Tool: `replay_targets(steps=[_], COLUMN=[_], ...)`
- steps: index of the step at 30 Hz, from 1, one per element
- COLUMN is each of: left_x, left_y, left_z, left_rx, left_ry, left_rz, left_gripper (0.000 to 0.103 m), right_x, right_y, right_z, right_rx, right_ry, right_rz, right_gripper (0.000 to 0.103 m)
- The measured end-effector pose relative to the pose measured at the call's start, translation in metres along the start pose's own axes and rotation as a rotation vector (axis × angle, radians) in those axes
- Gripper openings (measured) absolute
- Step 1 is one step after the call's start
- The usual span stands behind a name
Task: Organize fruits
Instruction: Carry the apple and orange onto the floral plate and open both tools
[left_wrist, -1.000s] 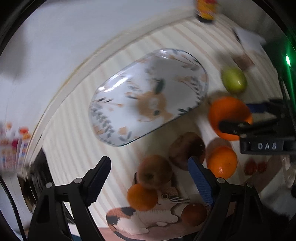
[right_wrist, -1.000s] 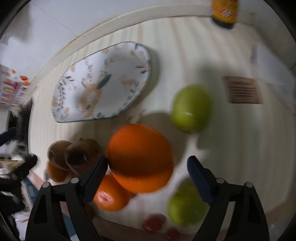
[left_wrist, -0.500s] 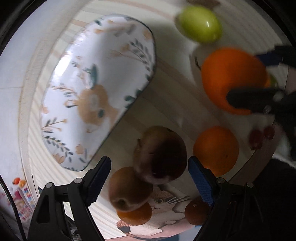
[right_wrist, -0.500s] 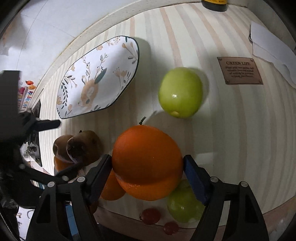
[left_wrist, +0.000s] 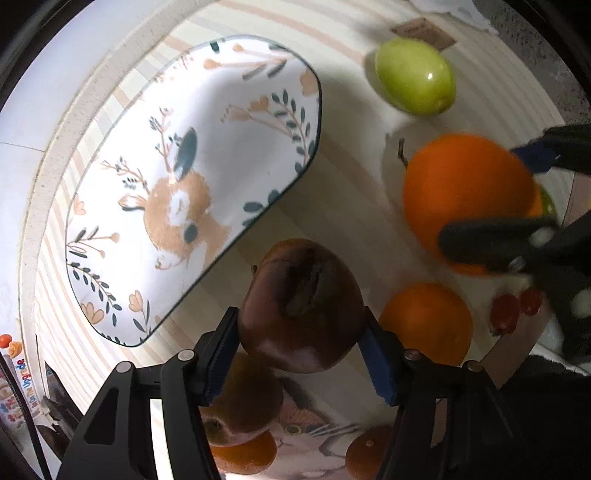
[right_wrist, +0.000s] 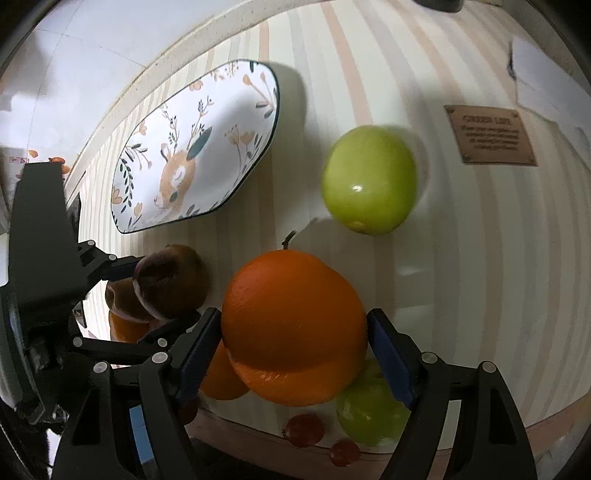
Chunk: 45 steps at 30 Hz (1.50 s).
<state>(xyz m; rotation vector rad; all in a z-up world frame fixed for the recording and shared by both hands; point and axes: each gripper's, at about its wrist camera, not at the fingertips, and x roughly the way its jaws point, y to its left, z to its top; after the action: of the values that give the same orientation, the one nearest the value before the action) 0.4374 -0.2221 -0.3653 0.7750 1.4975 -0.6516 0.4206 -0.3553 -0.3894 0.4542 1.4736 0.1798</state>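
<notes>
A dark brown fruit (left_wrist: 301, 306) sits between the blue pads of my left gripper (left_wrist: 299, 325), which points straight down. Its jaws are closing and both pads touch the fruit's sides. The right wrist view shows that gripper (right_wrist: 155, 291) at the left, around the same brown fruit (right_wrist: 173, 280). My right gripper (right_wrist: 293, 321) is shut on a large orange (right_wrist: 291, 332), one pad on each side; the left wrist view shows that orange (left_wrist: 461, 192) at the right. The deer-patterned plate (left_wrist: 184, 184) (right_wrist: 192, 155) lies bare beyond both.
A green apple (right_wrist: 369, 184) lies past the orange, a second green fruit (right_wrist: 369, 410) and small red fruits (right_wrist: 303, 424) below it. A smaller orange (left_wrist: 426, 323), another brown fruit (left_wrist: 243, 398) and a cat-patterned plate (left_wrist: 303, 424) lie near the striped table's front edge.
My left gripper came down over the dark brown fruit and its jaws closed in on it. The right gripper slid further around the large orange.
</notes>
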Motion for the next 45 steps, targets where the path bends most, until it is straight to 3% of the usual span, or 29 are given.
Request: replay_targets(steps=[10,20,24,32,40,45], left_x=[-0.057,-0.107,-0.096,-0.052,-0.020,-0.008], left_y=[0.012,0.100,0.143,0.200,0.224,0.228], left_z=[-0.032,-0.046,-0.040,-0.018,-0.021,-0.027], left_rx=[-0.074,-0.420,-0.608,-0.879,-1.024,-1.093], left_ry=[-0.139,-0.289,-0.289,-0.200,-0.124,-0.085], left_rz=[-0.034,-0.104,-0.200,-0.285,-0.437,-0.527], left_gripper=[0.059,0.060,0.060,0.060,0.060,0.060], right_x=[0.005,-0.039,-0.049,-0.018,-0.002,0.013], right_y=[0.021,0.035,0.056,0.102,0.114,0.105], right_z=[-0.004,0.009,0.038,0.116,0.151,0.160], right_rx=[-0.039,-0.002,-0.015,-0.032,-0.074,-0.053], right_ry=[-0.033,-0.158,-0.208,-0.249,-0.232,-0.185], right_rz=[-0.081,-0.042,-0.032,-0.078,-0.095,-0.033], right_gripper=[0.079,0.079,0.079,0.079,0.079,0.079])
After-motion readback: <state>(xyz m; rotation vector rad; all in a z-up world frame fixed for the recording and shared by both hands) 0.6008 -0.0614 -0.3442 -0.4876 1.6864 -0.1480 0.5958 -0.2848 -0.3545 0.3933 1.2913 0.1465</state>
